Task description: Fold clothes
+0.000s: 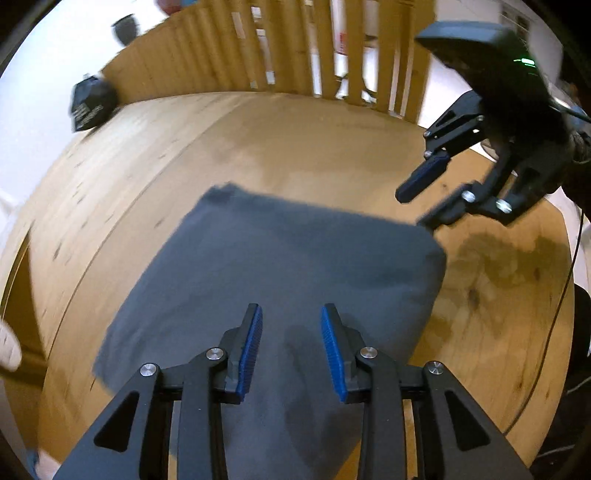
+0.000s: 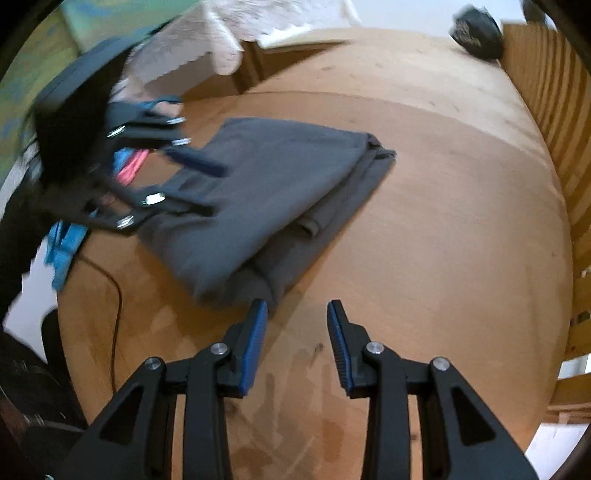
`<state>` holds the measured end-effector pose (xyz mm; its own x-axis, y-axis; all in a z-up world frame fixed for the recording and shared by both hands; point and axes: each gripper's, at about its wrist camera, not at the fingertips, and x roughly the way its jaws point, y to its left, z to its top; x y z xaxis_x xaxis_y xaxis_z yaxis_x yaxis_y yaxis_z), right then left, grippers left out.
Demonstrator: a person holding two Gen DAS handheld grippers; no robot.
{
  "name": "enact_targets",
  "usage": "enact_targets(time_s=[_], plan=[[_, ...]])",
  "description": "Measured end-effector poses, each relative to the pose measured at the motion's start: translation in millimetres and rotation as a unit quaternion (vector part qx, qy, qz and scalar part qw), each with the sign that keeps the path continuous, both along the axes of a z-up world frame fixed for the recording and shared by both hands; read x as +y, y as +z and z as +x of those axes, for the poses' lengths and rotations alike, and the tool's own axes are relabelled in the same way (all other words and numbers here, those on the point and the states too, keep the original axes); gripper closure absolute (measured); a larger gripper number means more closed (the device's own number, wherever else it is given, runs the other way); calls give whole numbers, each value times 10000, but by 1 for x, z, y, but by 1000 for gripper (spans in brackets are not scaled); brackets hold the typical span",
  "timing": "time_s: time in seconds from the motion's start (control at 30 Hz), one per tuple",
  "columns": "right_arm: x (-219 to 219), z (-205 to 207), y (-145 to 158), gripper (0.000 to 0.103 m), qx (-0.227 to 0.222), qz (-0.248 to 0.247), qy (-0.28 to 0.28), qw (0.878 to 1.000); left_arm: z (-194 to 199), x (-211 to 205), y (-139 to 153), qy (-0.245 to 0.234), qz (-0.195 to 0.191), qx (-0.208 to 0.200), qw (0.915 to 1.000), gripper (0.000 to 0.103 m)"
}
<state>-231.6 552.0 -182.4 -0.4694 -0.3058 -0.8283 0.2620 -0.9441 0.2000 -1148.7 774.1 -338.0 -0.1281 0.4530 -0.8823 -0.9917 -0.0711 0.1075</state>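
A dark grey garment lies folded into a compact, several-layered rectangle on a round wooden table, nearer the person's side than the slatted wooden rail behind it. In the right wrist view, layered edges and a hem show along its right side, with a thicker rolled fold at the near corner.

The left gripper hangs over the near part of the cloth, its blue-padded fingers parted to about a middling gap with only fabric seen below them and nothing pinched between. The right gripper stands off the garment's corner over bare wood, its jaws likewise apart and empty; from the left wrist view it appears raised just beyond the cloth's far right corner. Both pictures are blurred around the grippers.

By its look, the fabric is a soft, light knit, limp rather than stiff, likely to sag and slide out of its layers if lifted by one point. A sound hold would take all layers together at a corner or along the thick folded edge, one gripper at each end, so the stack stays square.

The scene fits either a finished fold just let go or a half-folded piece awaiting another fold; the pictures do not settle which. A small black object sits at the table's far edge, and other clothes, blue and pink, lie beyond the left gripper.
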Motion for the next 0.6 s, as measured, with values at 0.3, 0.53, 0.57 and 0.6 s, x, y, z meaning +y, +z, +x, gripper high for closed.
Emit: enact_targets(time_s=[0.3,0.53,0.57,0.6], plan=[[-8,-38,-14,95,276,-415,863,9950,-61,36,-42,448,-485,-26,9978,67],[-31,-45,-28,96,-82,-601,2028,9773,-68,39,-47,441,-579,59,9973,66],[-36,-37,-32,97,-194,-493,2246,9730,-70,39,-48,472,-561,-23,9973,64],[-39,-32,-35,97,-240,-301,2281,9729,-72,40,-49,507,-532,-91,9973,61]])
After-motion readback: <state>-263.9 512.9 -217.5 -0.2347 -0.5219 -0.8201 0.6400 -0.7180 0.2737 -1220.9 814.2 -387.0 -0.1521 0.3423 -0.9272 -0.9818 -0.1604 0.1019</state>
